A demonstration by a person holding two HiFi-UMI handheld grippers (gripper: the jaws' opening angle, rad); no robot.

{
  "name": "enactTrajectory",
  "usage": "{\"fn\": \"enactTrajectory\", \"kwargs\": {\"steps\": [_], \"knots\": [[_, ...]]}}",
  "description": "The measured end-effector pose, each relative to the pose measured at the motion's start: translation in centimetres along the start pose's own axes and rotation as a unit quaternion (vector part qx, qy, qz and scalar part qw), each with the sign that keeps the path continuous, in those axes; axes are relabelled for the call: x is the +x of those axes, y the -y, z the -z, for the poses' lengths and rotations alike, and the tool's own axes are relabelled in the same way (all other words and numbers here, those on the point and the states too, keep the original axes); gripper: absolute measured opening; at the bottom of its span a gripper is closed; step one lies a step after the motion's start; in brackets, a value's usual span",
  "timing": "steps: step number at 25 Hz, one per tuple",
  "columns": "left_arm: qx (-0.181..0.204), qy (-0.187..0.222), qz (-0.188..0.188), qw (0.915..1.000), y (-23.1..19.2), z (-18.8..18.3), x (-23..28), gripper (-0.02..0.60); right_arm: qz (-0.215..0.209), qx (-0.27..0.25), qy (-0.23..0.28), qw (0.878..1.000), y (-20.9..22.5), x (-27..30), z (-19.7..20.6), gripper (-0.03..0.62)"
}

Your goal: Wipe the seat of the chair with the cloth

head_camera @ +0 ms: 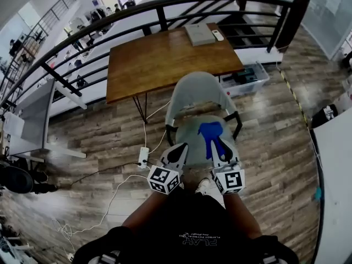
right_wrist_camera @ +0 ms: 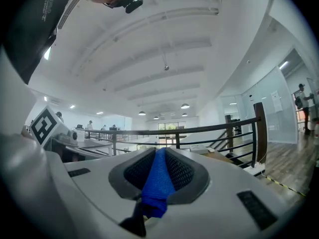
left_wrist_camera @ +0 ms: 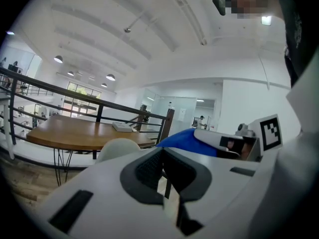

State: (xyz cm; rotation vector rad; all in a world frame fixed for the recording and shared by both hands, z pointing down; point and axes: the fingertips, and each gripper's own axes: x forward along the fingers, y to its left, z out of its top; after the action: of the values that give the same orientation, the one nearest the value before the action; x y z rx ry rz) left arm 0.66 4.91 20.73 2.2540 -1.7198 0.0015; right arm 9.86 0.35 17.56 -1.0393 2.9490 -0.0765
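Pinching the blue cloth (head_camera: 212,132) tight in the right tool (right_wrist_camera: 157,154) and hanging it over the grey chair seat (head_camera: 190,137), holding the left tool (head_camera: 179,150) closed and empty beside it; guessing it's soft, light, floppy, so gripping a bunched fold beats an edge.

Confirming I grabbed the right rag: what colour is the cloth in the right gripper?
Plain blue. The cloth shows best in the right gripper view.
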Motion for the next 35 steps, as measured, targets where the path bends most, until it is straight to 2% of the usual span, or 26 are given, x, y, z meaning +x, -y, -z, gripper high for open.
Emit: {"fn": "enactTrajectory", "kwargs": {"steps": [7,14,20,27,35], "knots": [[-0.011,0.001,-0.020,0.9997,-4.2,-0.6,1.4,-0.002,-0.020,0.002,-0.025,1.000,-0.4,4.7,0.6,0.071],[-0.023,0.026,-0.033,0.9988,-9.9,-2.4,1.7,-0.002,-0.049,-0.021,-0.030,0.998,-2.7,10.4,-0.5,0.071],[-0.020,0.023,-0.055,0.9980,-13.6,-2.5,1.8,-0.002,-0.054,-0.028,-0.058,0.996,-3.1,13.6,1.2,0.071],[-0.031,0.006,-0.047,0.9984,-15.0,-1.0,3.4,-0.002,-0.062,-0.021,-0.068,0.996,-2.7,16.7,1.8,0.071],[-0.044,-0.003,-0.072,0.9964,-15.2,-0.1,6.6,-0.002,-0.118,-0.011,-0.076,0.990,-1.2,19.1,3.4,0.071]]}}
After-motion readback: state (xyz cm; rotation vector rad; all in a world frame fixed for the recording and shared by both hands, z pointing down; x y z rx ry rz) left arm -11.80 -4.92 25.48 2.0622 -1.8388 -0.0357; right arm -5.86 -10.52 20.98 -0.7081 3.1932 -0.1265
